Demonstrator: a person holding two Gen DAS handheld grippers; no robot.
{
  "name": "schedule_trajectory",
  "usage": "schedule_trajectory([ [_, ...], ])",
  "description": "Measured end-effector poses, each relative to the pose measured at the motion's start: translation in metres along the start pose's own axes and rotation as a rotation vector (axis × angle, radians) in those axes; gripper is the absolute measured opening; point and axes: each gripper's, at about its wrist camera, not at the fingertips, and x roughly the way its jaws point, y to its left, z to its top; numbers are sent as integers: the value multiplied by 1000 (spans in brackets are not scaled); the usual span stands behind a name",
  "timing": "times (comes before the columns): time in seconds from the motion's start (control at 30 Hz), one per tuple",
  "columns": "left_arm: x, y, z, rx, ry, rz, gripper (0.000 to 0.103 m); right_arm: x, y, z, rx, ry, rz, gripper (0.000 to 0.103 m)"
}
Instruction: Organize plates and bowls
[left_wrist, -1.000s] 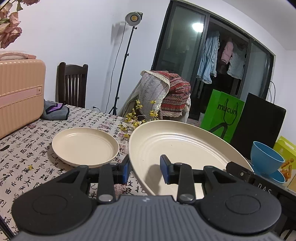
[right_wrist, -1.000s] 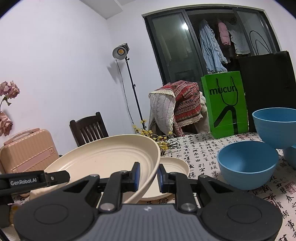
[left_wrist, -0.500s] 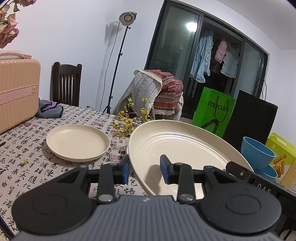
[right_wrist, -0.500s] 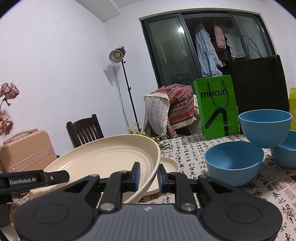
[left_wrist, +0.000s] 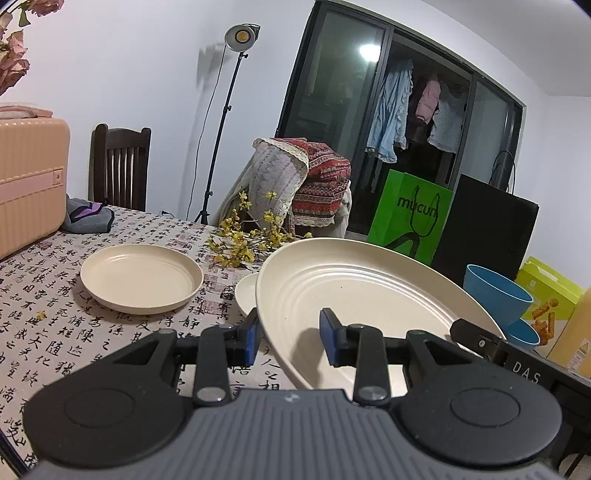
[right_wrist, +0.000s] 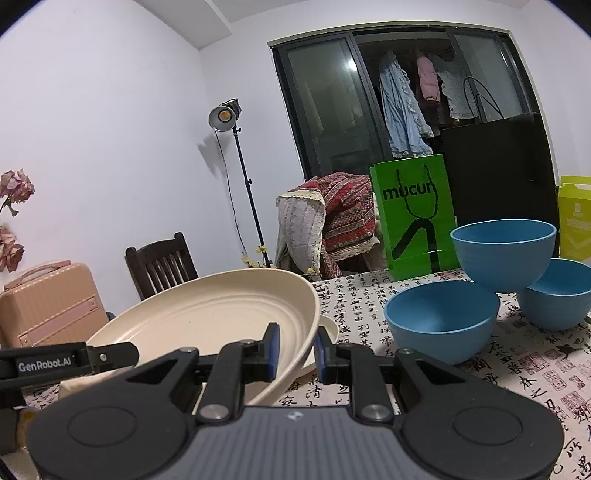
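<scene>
The large cream plate (left_wrist: 369, 295) was held off the desk (left_wrist: 44, 295), tilted, by both tools at once. The right hand-held gripper (right_wrist: 294, 349) was clamped narrow on its right rim. The left hand-held gripper (left_wrist: 289, 336) straddled the opposite rim with its pads set fairly wide; I could not tell whether they were actually pressing the plate.

Over the last second the plate had drifted: in the left wrist view the smaller cream plate (left_wrist: 141, 277) had slid away to the left, and a third cream plate (left_wrist: 246, 295) had appeared just beyond the held rim, where none showed before. In the right wrist view the 3 blue bowls (right_wrist: 441, 325) had come closer, 1 perched on the other 2.

I judged this to be a carry toward stacking, the large plate probably bound for a spot near that third plate. None of the plates was stacked yet.
</scene>
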Motion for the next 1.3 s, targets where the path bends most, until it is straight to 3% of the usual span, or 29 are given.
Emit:
schedule_trajectory([
  [1.3, -25, -19, -27, 23, 5, -60, 33, -43, -11, -18, 29, -18, -55, 19],
])
